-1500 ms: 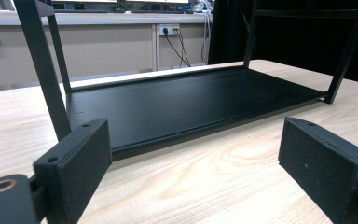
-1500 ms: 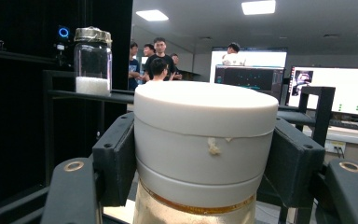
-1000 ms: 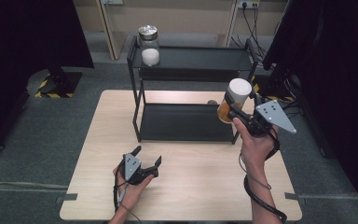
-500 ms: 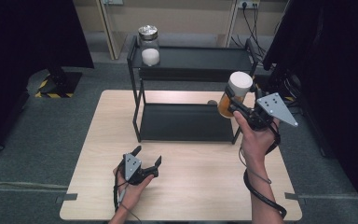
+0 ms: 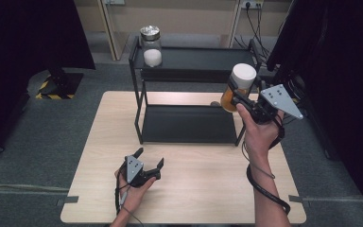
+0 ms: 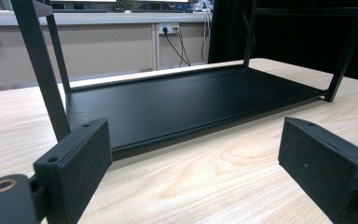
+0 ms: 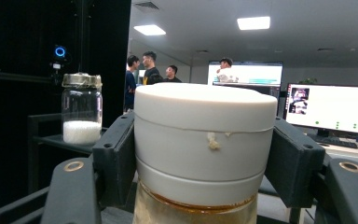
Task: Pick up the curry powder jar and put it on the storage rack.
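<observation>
Gripping a white-lidded amber glass jar [image 5: 237, 88] upright at right of frame, the right gripper [image 5: 240, 95] is holding it beside the black metal shelf's [image 5: 196, 71] top tier, while the left gripper [image 5: 149, 161] is resting open.

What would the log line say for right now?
right gripper: shut on jar, beside rack top | left gripper: open, on table | glass jar: on top shelf

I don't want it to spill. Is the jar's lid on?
On. The white lid caps the jar, clamped in the right gripper.
</observation>
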